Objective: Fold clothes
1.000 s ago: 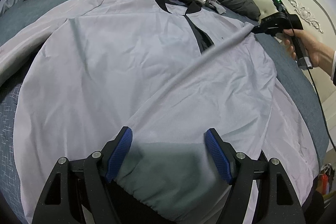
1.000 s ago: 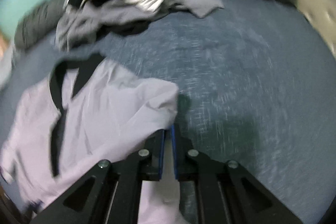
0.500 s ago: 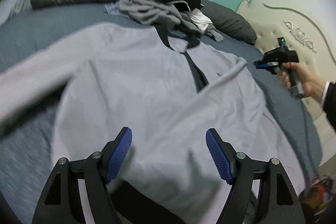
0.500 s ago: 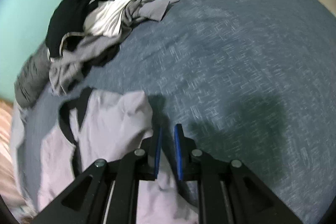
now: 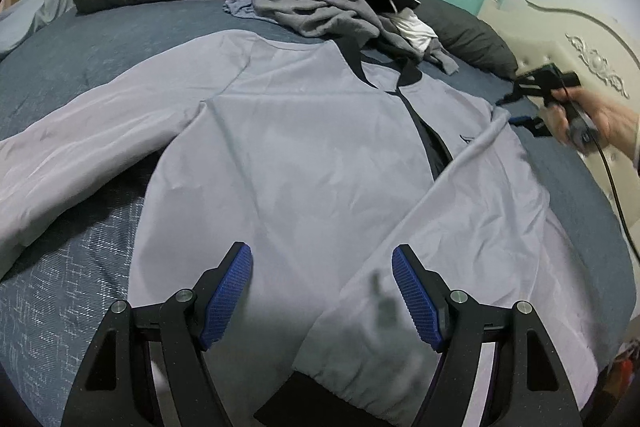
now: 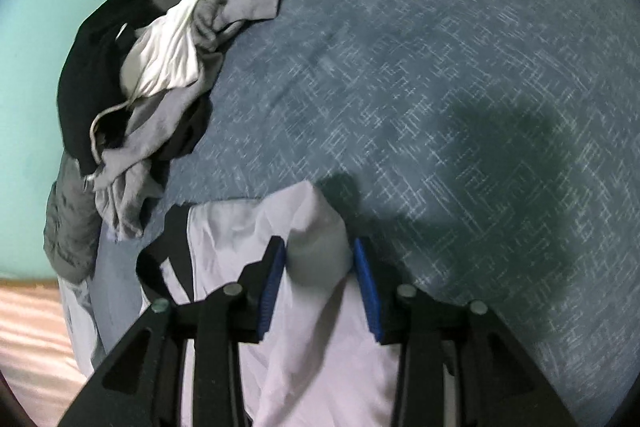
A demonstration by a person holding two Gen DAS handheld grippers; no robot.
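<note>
The pale lavender jacket with dark trim [image 5: 304,155] lies spread on the blue patterned bedspread [image 5: 64,291]. The left gripper [image 5: 322,293] hovers wide open, empty. The right gripper [image 6: 320,281] is opening, the shoulder fold between its pads, seemingly loose.

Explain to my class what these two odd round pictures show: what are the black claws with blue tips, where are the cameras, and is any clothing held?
Each claw is a hand-held gripper with its own fisheye camera looking along its fingers. The left gripper hangs open over a lilac jacket spread on a blue bed, one sleeve folded across the front. That view also shows a person's hand carrying the right gripper. In its own view, the right gripper is opening, the jacket's shoulder fold between its pads. A pile of unfolded clothes waits behind.
</note>
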